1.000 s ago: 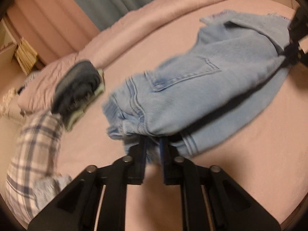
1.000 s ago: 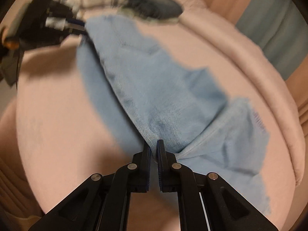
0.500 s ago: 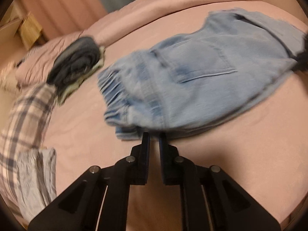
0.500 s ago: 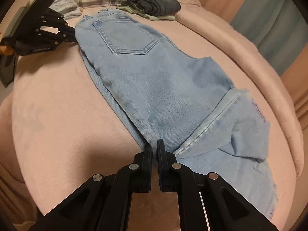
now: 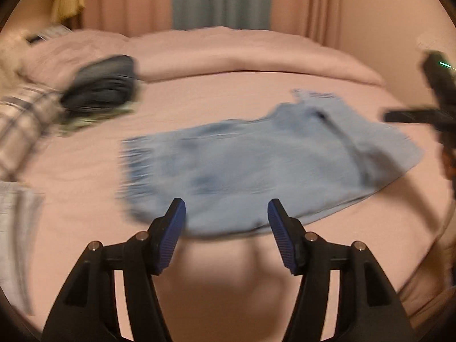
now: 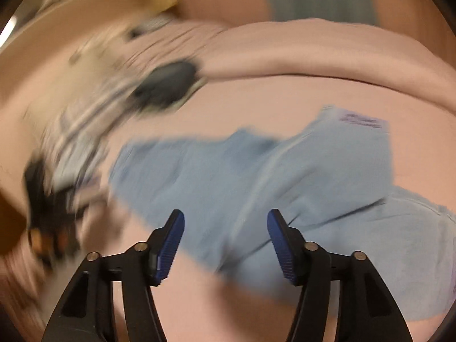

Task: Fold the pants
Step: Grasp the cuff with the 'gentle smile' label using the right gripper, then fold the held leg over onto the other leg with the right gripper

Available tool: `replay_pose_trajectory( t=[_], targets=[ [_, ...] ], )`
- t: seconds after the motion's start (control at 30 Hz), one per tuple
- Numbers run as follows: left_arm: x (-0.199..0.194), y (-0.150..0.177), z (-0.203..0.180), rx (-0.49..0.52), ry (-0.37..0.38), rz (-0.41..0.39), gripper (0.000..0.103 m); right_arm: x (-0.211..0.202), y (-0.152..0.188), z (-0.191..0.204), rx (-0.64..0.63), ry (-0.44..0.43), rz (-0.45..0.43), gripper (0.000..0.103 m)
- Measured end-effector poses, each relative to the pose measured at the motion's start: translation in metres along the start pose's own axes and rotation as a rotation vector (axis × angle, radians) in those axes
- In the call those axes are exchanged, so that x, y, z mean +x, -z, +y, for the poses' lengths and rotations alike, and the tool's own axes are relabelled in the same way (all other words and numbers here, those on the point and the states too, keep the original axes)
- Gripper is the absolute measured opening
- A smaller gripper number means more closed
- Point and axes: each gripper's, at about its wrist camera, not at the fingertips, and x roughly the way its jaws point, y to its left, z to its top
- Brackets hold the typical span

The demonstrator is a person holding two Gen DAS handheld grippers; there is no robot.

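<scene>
The light blue jeans point(image 5: 256, 165) lie flat on the pink bed, waistband to the left and legs doubled over at the right; they also show in the right wrist view point(image 6: 285, 188). My left gripper point(image 5: 226, 213) is open and empty, above the jeans' near edge. My right gripper point(image 6: 225, 222) is open and empty, over the jeans' near side. The right gripper shows at the right edge of the left wrist view point(image 5: 421, 115), and the left gripper is a blur at the left of the right wrist view point(image 6: 48, 216). Both views are motion-blurred.
A dark folded garment point(image 5: 102, 85) sits on a greenish one at the back left. A plaid cloth point(image 5: 25, 114) lies at the left. A rolled pink duvet point(image 5: 242, 54) runs along the far side, with curtains point(image 5: 222, 0) behind. The bed point(image 5: 228, 285) edge curves at the near right.
Both grippers have opened and let go of the jeans, which now lie on the bed. Both have pulled back and swung to face the far side.
</scene>
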Motion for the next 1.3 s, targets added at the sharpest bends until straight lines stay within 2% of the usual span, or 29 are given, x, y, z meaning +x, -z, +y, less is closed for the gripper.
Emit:
replay_pose_trajectory(
  t=[0.07,0.13,0.23,0.33,0.4,0.47,0.5,0.57,0.6,0.67,0.73,0.87,0.97,1.03,1.07,1.13,1.2,1.27,1.3],
  targets=[
    [0.021,-0.008,-0.024,-0.033,0.111,0.017,0.060,0.015,-0.030,-0.024,0.112,0.052,0.009,0.063],
    [0.045,-0.015,-0.057,-0.040,0.214,0.037,0.059,0.039,-0.056,-0.042,0.190,0.094,0.055,0.063],
    [0.071,-0.021,-0.103,0.008,0.289,0.054,0.060,0.085,-0.093,-0.066,0.277,0.168,0.135,0.063],
    [0.093,-0.023,-0.137,0.061,0.312,0.084,0.060,0.127,-0.116,-0.085,0.366,0.250,0.210,0.063],
    [0.106,-0.022,-0.151,0.096,0.283,0.100,0.059,0.155,-0.123,-0.093,0.390,0.276,0.263,0.063],
    [0.115,-0.022,-0.161,0.128,0.257,0.110,0.058,0.179,-0.121,-0.096,0.359,0.332,0.334,0.062],
    [0.117,-0.022,-0.165,0.138,0.250,0.110,0.058,0.185,-0.120,-0.093,0.321,0.361,0.347,0.060],
    [0.119,-0.022,-0.169,0.146,0.243,0.104,0.053,0.188,-0.118,-0.081,0.192,0.442,0.334,0.034],
    [0.121,-0.022,-0.171,0.150,0.240,0.106,0.050,0.186,-0.115,-0.079,0.164,0.433,0.324,0.008],
    [0.122,-0.024,-0.172,0.159,0.218,0.112,0.042,0.168,-0.110,-0.087,0.209,0.365,0.282,0.006],
    [0.123,-0.027,-0.173,0.159,0.212,0.115,0.042,0.133,-0.103,-0.101,0.292,0.288,0.182,0.006],
    [0.121,-0.030,-0.176,0.162,0.197,0.121,0.042,0.020,-0.070,-0.113,0.376,0.163,-0.088,0.006],
    [0.122,-0.031,-0.182,0.180,0.184,0.123,0.042,-0.073,-0.010,-0.124,0.443,0.140,-0.276,0.006],
    [0.123,-0.033,-0.185,0.183,0.183,0.129,0.044,-0.112,0.035,-0.136,0.506,0.165,-0.339,0.006],
    [0.123,-0.034,-0.187,0.185,0.182,0.135,0.044,-0.125,0.063,-0.144,0.544,0.166,-0.353,0.006],
    [0.125,-0.037,-0.190,0.186,0.174,0.145,0.044,-0.130,0.114,-0.166,0.637,0.176,-0.309,0.006],
    [0.122,-0.034,-0.184,0.186,0.160,0.157,0.044,-0.124,0.149,-0.181,0.692,0.150,-0.278,0.006],
    [0.124,-0.035,-0.186,0.187,0.139,0.174,0.045,-0.117,0.164,-0.187,0.747,0.115,-0.253,0.008],
    [0.123,-0.034,-0.187,0.186,0.130,0.181,0.045,-0.116,0.172,-0.194,0.787,0.083,-0.268,0.015]
  ],
)
